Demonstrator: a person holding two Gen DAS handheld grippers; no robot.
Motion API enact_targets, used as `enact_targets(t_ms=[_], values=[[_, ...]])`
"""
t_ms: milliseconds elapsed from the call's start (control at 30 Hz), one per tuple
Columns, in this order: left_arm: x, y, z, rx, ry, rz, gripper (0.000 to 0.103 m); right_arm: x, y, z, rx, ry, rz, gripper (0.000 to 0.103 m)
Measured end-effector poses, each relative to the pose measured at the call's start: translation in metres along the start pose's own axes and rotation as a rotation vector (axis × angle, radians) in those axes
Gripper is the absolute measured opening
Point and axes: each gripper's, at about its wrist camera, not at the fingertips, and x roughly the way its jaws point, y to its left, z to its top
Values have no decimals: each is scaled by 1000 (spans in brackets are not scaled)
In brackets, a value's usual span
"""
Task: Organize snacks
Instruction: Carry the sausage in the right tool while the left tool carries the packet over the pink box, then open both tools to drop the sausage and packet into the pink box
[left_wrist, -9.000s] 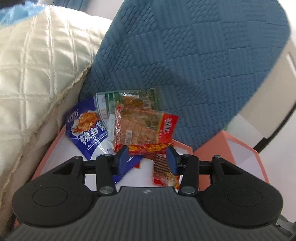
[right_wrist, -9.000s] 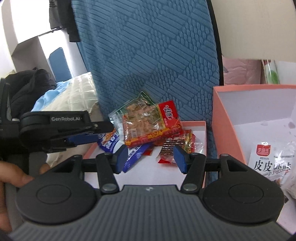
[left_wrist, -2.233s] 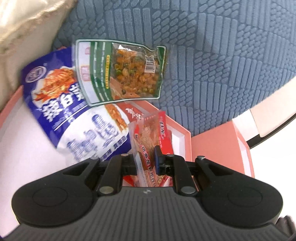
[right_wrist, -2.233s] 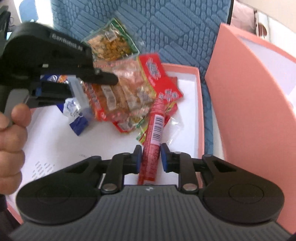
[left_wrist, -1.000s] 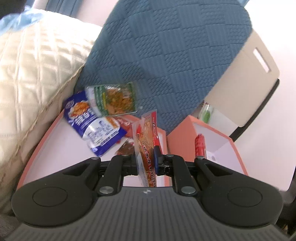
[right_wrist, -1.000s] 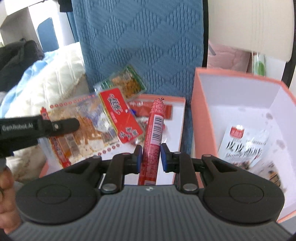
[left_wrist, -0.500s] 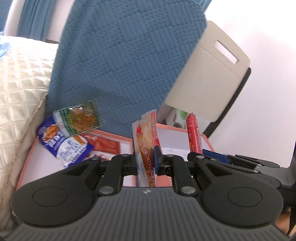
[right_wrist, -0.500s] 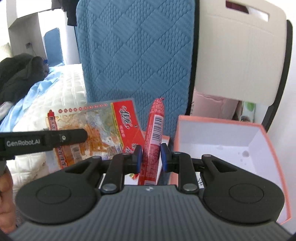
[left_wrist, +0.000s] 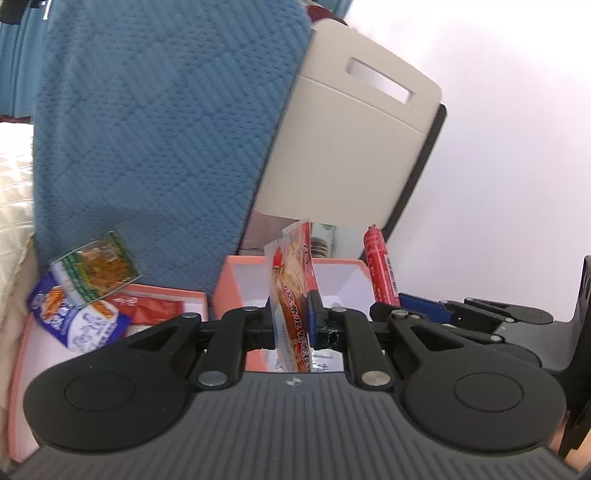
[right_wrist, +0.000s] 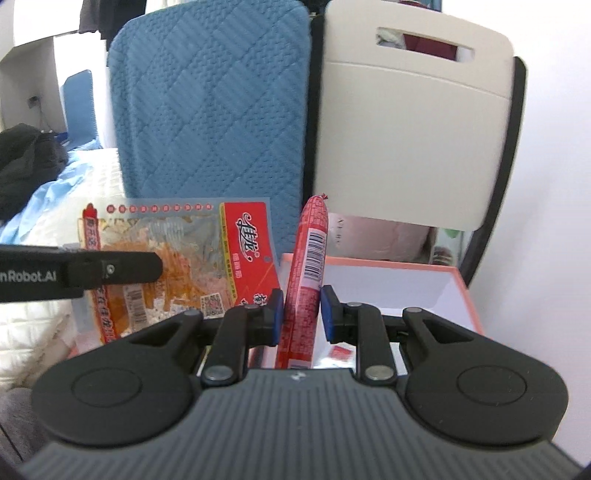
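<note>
Left gripper (left_wrist: 291, 325): clenched on a flat red and clear snack packet (left_wrist: 293, 291), held upright on edge.
Right gripper (right_wrist: 302, 314): clamped on a red sausage stick (right_wrist: 308, 266), tip up.
Pink box (right_wrist: 436, 280): open, just behind both held snacks.
Pink tray (left_wrist: 177, 295): left of the box, holding a blue packet (left_wrist: 74, 321), a green packet (left_wrist: 96, 269) and a red packet (left_wrist: 155, 308).
Backdrop: blue quilted cushion (left_wrist: 155, 122), beige chair back (right_wrist: 406, 129).

Both tongs lifted clear of tray, red-clear packet (left_wrist: 293, 291) and sausage stick (right_wrist: 304, 280) now above pink box (right_wrist: 424, 291).
</note>
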Motion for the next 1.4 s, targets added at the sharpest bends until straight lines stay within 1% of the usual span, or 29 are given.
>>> enact_targets(t_ms=[67, 267, 367, 467, 533, 667, 800, 900, 967, 1033, 1067, 1100, 1167, 1200, 1233, 1267, 1300, 1400], values=[[10, -10, -2, 10, 8, -11, 16, 2, -11, -3, 5, 10, -14, 25], [48, -26, -15, 3, 71, -34, 16, 13, -41, -25, 45, 60, -56, 25], [68, -33, -25, 4, 118, -55, 16, 22, -54, -36, 59, 85, -76, 25], [87, -36, -35, 4, 165, -55, 16, 30, -60, -49, 37, 100, -110, 25], [100, -37, -42, 0, 205, -65, 16, 39, -66, -57, 55, 122, -112, 25], [117, -35, -54, 4, 254, -62, 16, 57, -79, -70, 89, 161, -115, 25], [129, -30, -59, -22, 292, -67, 16, 74, -85, -77, 126, 197, -109, 25], [131, -30, -61, -4, 303, -61, 16, 89, -87, -81, 145, 222, -115, 25], [129, -29, -60, 1, 304, -72, 16, 88, -94, -89, 173, 238, -109, 26], [124, -29, -60, 6, 279, -78, 18, 88, -94, -91, 183, 236, -101, 27], [121, -30, -59, 23, 267, -74, 28, 86, -94, -93, 186, 237, -99, 27], [119, -31, -59, 35, 262, -66, 41, 86, -94, -93, 189, 242, -101, 25], [112, -31, -57, 48, 240, -53, 56, 85, -95, -94, 193, 242, -114, 26], [108, -31, -56, 54, 225, -53, 56, 83, -95, -93, 196, 237, -118, 33], [104, -31, -55, 59, 217, -53, 56, 81, -95, -91, 204, 227, -119, 44], [100, -31, -54, 66, 211, -51, 56, 78, -96, -90, 208, 218, -118, 50], [95, -31, -52, 70, 202, -50, 56, 76, -95, -88, 207, 205, -116, 54], [77, -33, -47, 95, 158, -48, 56, 62, -90, -79, 189, 162, -108, 54]])
